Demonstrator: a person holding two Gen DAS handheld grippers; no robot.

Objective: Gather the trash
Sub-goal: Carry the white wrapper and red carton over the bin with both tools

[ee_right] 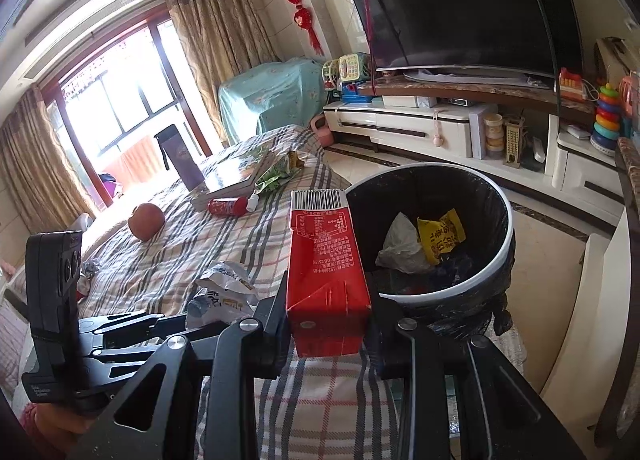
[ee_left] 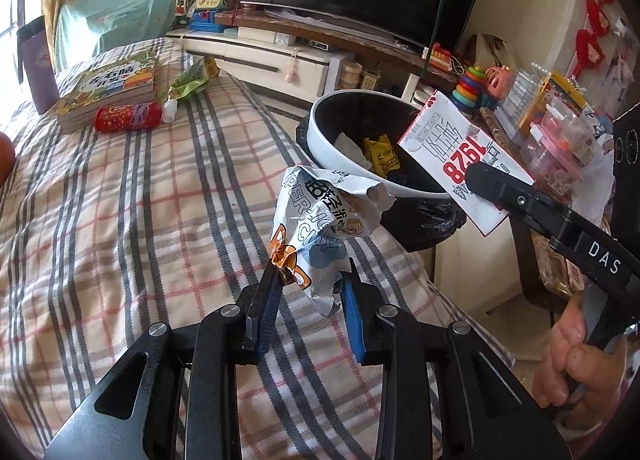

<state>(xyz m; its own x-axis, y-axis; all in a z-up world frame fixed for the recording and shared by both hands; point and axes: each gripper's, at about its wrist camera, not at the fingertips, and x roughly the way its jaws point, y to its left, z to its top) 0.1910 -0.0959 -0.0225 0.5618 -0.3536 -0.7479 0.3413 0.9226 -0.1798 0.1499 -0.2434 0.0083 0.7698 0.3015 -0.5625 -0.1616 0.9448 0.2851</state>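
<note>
Crumpled wrapper (ee_left: 320,227) pinched in left fingers (ee_left: 266,310), red carton (ee_right: 326,272) clamped in right fingers (ee_right: 272,324), bin (ee_right: 476,280) just ahead, part-filled; can (ee_left: 128,117) and green packet (ee_left: 192,81) far beyond, uncollected.

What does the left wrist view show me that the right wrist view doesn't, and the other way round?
Only the left wrist view shows the carton's white face with red "1928", the book's cover and the person's hand on the right tool. Only the right wrist view shows the carton's red side with its barcode, the whole orange fruit on the plaid cloth and the window. Both show the crumpled wrapper in the left gripper, the right gripper, the trash bin and the red can.
</note>
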